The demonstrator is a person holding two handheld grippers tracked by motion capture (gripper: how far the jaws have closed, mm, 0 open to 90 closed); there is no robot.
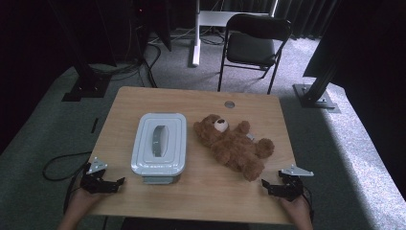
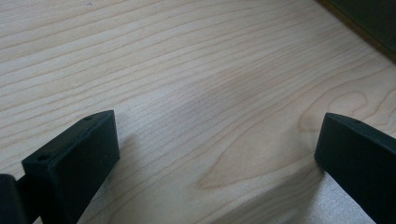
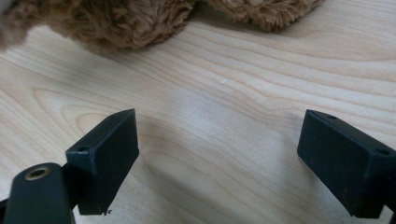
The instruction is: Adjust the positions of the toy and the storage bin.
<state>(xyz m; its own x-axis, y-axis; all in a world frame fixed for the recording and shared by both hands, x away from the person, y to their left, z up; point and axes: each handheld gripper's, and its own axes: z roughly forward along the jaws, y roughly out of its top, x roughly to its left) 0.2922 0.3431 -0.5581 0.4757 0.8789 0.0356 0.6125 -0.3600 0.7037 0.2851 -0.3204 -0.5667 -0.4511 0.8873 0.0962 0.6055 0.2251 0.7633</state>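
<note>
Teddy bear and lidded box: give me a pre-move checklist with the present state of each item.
1. Left gripper open with nothing between its jaws: ok; the left gripper view has bare wood between them.
2. Right gripper open and empty: ok; it sits near the teddy bear but apart from it.
3. Teddy bear free to grasp: ok; it lies on its back on the table, nothing on top of it.
4. Box ready to take something in: not ok; its lid is on.
5. Gap between bear and box: ok; they lie side by side without touching.
6. What is inside the box: cannot tell.
</note>
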